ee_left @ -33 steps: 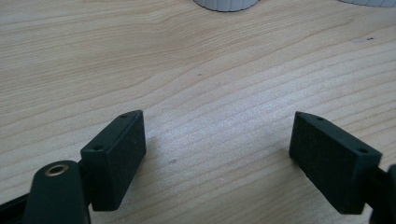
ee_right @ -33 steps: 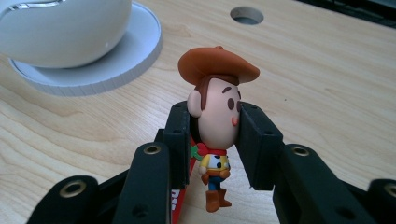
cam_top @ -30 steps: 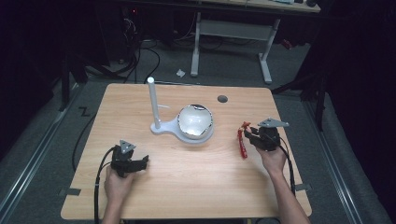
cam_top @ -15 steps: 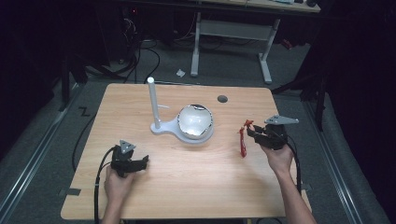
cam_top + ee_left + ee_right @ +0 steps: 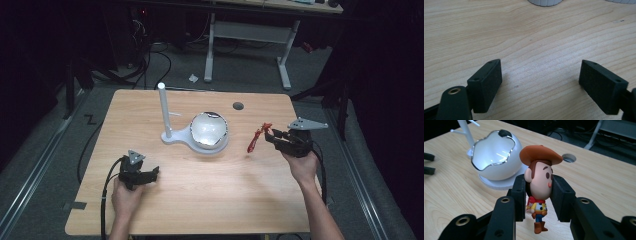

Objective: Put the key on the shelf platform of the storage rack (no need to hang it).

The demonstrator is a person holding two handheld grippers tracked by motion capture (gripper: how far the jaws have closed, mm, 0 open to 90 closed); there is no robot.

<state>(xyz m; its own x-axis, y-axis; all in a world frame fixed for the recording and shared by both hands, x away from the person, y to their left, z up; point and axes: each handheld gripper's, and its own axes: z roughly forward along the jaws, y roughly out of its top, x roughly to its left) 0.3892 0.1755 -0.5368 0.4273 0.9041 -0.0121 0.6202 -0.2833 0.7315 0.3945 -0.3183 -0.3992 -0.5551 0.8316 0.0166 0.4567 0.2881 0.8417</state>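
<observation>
We hold a cowboy figure [image 5: 539, 185] by its head, above the worktop [image 5: 200, 200].

Around us, dark room; our right gripper [image 5: 272, 138] grips the figure beside the white lamp [image 5: 202, 131], our left gripper [image 5: 150, 175] rests low, jaws wide, empty.

Lighting: overhead, on the pale wooden table [image 5: 210, 200]; surroundings near black. Glare on the glossy white dome [image 5: 495, 160]. High view soft; gripper views sharp near, background blurred. Shadows faint.
</observation>
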